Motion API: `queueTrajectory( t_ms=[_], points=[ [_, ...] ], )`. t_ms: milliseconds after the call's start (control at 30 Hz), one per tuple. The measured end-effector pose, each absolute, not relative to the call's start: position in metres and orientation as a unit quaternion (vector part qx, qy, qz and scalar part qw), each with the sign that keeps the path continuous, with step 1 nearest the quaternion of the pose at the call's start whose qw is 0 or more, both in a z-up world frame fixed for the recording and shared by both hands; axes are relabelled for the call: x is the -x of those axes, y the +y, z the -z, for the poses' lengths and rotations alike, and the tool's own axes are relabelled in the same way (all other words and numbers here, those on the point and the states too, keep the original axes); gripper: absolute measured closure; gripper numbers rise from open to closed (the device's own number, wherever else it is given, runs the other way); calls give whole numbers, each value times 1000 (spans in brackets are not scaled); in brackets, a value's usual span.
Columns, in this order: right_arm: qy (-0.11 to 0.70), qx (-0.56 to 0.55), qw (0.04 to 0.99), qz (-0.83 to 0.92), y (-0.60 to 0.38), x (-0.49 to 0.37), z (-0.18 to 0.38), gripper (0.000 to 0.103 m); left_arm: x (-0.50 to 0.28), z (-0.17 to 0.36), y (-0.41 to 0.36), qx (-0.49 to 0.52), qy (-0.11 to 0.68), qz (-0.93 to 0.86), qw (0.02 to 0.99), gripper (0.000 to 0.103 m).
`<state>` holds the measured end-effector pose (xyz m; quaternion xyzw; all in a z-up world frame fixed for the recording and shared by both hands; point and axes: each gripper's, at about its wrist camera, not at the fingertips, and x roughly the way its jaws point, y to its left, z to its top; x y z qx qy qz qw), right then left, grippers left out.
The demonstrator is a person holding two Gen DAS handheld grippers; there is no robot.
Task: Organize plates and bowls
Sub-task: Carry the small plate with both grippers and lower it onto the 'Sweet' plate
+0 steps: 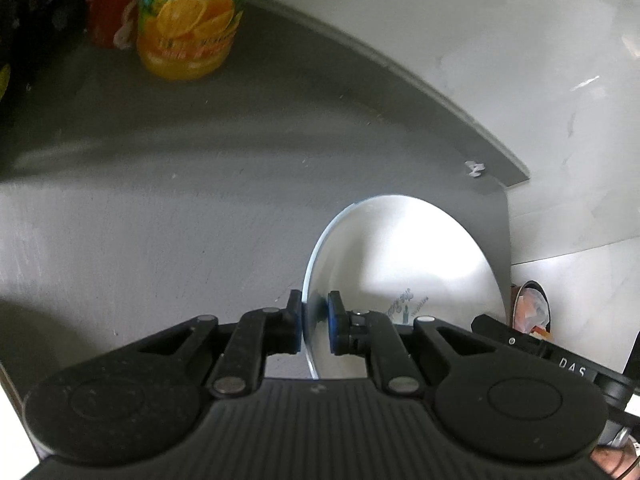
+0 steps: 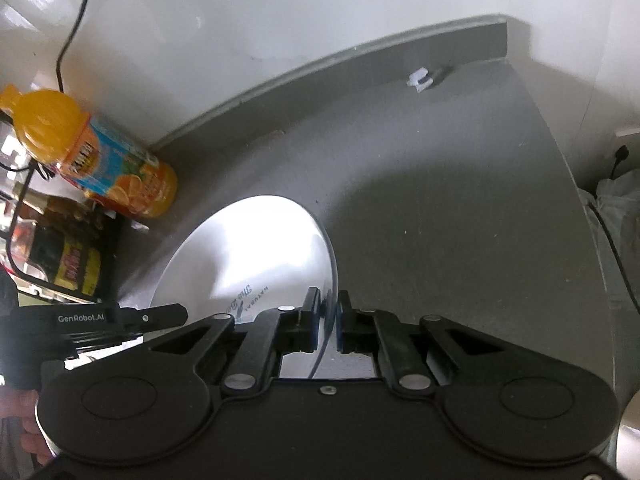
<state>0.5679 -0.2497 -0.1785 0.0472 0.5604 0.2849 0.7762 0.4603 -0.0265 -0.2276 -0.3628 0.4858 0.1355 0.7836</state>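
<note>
Above the bare grey counter [image 1: 168, 208], both tongs [image 1: 314, 320] [image 2: 329, 322] clamp opposite rims of the white plate [image 1: 412, 264].

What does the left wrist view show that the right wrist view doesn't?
Left only: a red can behind the juice bottle, and a small bin past the counter's end.
Right only: a black cable on the wall, a dark jar below the bottle, and the bottle's cap.
Both: the plate clamped at opposite rims by the left tool and right tool, over the grey counter, plus a white scrap.
</note>
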Motion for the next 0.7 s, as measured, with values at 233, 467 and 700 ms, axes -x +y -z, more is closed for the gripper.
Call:
queueTrajectory(
  t_ms=[233,467,700],
  points=[
    [536,-63,793,-283,-253,-560,156,95,-461,208,-24,355,477,-118,795,93],
    [520,-74,803,-280,-250,-549,135,95,-452,186,-18,346,467,-102,808,93],
    [503,-85,814,-277,-237,-533,118,95,-436,169,-9,337,458,-90,818,93]
  ],
)
